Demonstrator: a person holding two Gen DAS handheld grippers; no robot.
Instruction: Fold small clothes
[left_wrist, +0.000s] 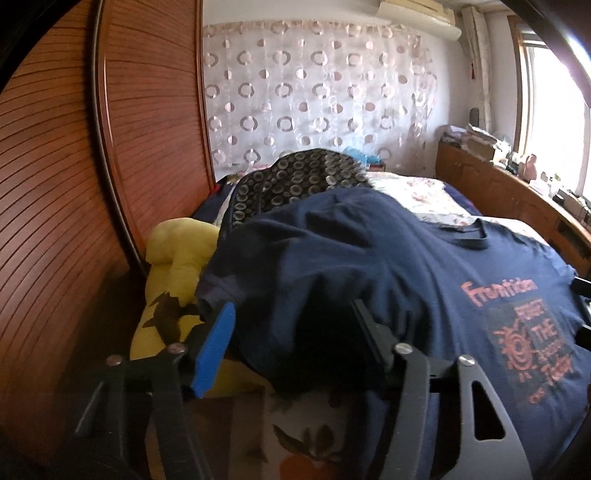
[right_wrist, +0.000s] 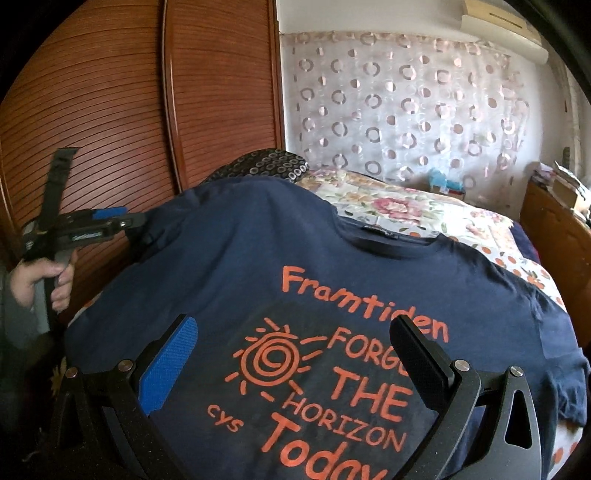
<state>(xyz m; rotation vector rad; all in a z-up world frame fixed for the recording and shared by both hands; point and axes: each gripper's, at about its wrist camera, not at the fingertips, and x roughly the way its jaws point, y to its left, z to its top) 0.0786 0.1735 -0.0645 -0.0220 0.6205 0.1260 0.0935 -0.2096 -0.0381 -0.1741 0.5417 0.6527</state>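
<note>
Navy T-shirt (right_wrist: 332, 258) hides much of the bed; the print is cut off at 6 o'clock.

In the right wrist view, the last printed word runs off the bottom edge. In the left wrist view, a raised fold of the shirt covers the right finger of the left tool (left_wrist: 291, 332), so contact cannot be judged; the print there is blurred. A yellow soft toy (left_wrist: 173, 251) at 9 o'clock is partly hidden. Items on the far cabinet (left_wrist: 517, 184) are too small to identify.

— What is the bed (right_wrist: 424, 218) covered with?
— A flowered sheet; a navy T-shirt (right_wrist: 258, 258) is spread on it, a yellow plush toy (left_wrist: 173, 266) and a dark patterned cloth (left_wrist: 295, 181) beside.
</note>
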